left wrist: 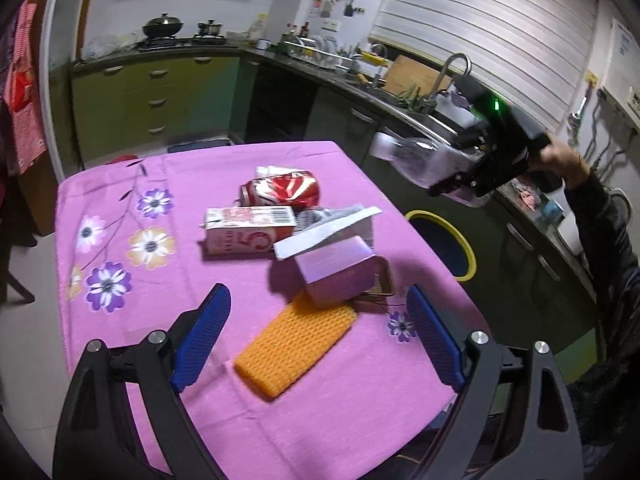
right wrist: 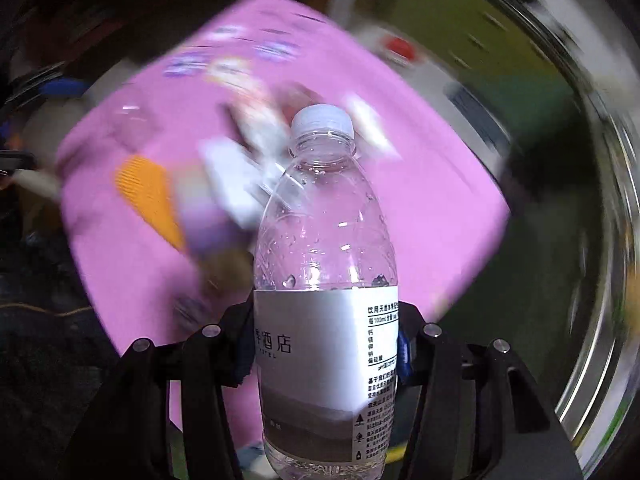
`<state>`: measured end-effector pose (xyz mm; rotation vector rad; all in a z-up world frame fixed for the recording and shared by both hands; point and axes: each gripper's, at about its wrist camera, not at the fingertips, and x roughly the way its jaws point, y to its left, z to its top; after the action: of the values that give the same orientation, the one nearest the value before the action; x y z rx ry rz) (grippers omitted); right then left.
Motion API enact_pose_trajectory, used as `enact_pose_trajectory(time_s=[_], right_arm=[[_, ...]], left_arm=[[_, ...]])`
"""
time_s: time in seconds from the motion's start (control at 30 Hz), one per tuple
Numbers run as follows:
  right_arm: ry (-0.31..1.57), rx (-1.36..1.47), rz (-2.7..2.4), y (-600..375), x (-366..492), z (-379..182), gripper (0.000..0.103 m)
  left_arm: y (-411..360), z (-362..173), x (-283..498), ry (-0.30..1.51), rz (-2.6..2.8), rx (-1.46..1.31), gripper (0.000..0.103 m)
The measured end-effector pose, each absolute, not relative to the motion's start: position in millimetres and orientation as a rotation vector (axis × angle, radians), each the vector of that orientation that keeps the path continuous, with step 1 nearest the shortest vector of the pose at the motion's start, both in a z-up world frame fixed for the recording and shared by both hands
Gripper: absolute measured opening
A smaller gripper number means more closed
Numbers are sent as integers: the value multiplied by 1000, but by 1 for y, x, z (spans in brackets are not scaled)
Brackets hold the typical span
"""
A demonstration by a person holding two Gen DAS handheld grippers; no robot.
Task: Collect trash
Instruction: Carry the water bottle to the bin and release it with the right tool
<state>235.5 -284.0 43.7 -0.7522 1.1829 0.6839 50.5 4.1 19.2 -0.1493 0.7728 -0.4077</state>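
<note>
My right gripper (right wrist: 324, 356) is shut on a clear plastic bottle (right wrist: 324, 264) with a white cap and a white label; its blue pads press the label from both sides. In the left wrist view that gripper (left wrist: 460, 160) hangs high off the table's right edge with the bottle (left wrist: 408, 156) sticking out to the left, above a yellow-rimmed bin (left wrist: 468, 248). My left gripper (left wrist: 320, 320) stands open over the near part of the pink table (left wrist: 200, 280). Between and ahead of its blue fingers lie an orange mesh pad (left wrist: 296, 348), a purple box (left wrist: 340, 272), a milk carton (left wrist: 248, 232) and a crushed red can (left wrist: 284, 192).
White paper (left wrist: 332, 228) lies among the trash. A kitchen counter with a sink (left wrist: 420, 108) runs behind and right of the table. A person's hand and dark sleeve (left wrist: 600, 216) come in from the right. The right wrist view is blurred by motion.
</note>
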Motion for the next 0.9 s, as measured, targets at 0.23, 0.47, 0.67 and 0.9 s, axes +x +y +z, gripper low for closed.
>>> enact_pose_trajectory(time_s=[0.23, 0.47, 0.67, 0.9], right_arm=[[1343, -437, 379, -438, 276, -50, 53], [1444, -302, 208, -501, 299, -128, 53], [1499, -273, 159, -510, 302, -156, 53], [1475, -273, 133, -511, 307, -149, 67]], left_arm=[[-17, 13, 59, 805, -417, -122, 85], [-29, 10, 61, 838, -409, -77, 87], [-40, -1, 70, 881, -431, -54, 87], [-48, -16, 77, 930, -453, -70, 87]])
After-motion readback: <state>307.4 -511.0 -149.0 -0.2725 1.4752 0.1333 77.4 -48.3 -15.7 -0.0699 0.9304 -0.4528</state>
